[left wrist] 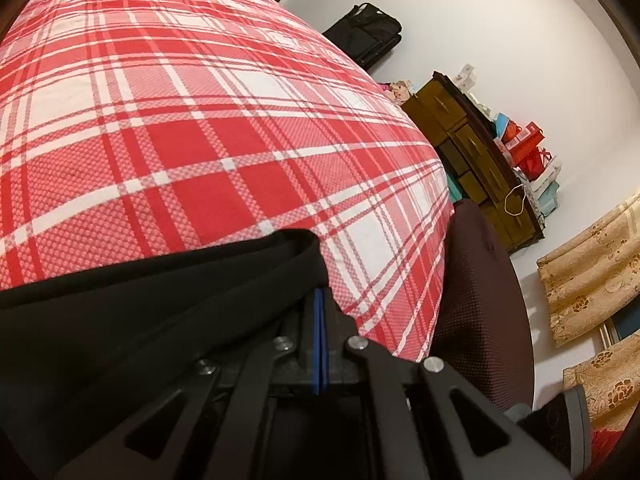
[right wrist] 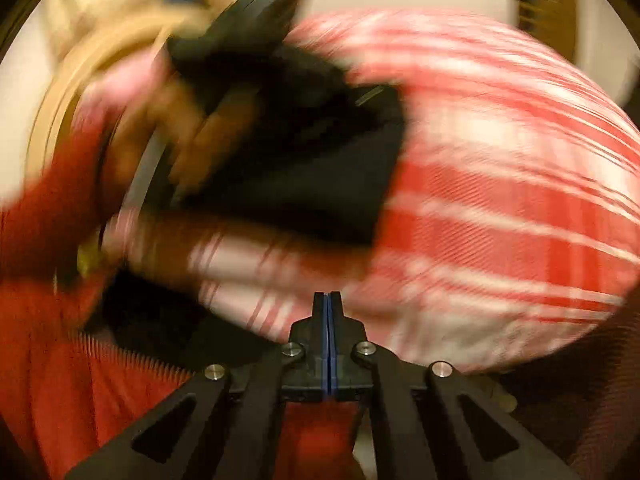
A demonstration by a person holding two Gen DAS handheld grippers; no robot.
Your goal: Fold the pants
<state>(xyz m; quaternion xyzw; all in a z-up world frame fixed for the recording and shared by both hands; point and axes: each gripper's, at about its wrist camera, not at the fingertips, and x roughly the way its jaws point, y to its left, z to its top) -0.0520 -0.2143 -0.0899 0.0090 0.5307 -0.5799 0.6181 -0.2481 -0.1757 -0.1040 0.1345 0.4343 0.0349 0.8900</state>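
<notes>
Black pants [left wrist: 132,280] lie on the plaid bed [left wrist: 200,120], their edge draped over my left gripper [left wrist: 321,300], which is pinching the cloth so the fold keeps its line. Further right, my right gripper [right wrist: 328,300] is pressed together on nothing, over bare bed; the view is blurred, and the pants sit well apart from it, beside my left hand [right wrist: 188,136].

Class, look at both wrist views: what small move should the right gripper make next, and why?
Probably reach back to the black pants and take an edge. The right gripper is shut on nothing above the plaid bedsheet, while the left gripper alone pinches the pants.
</notes>
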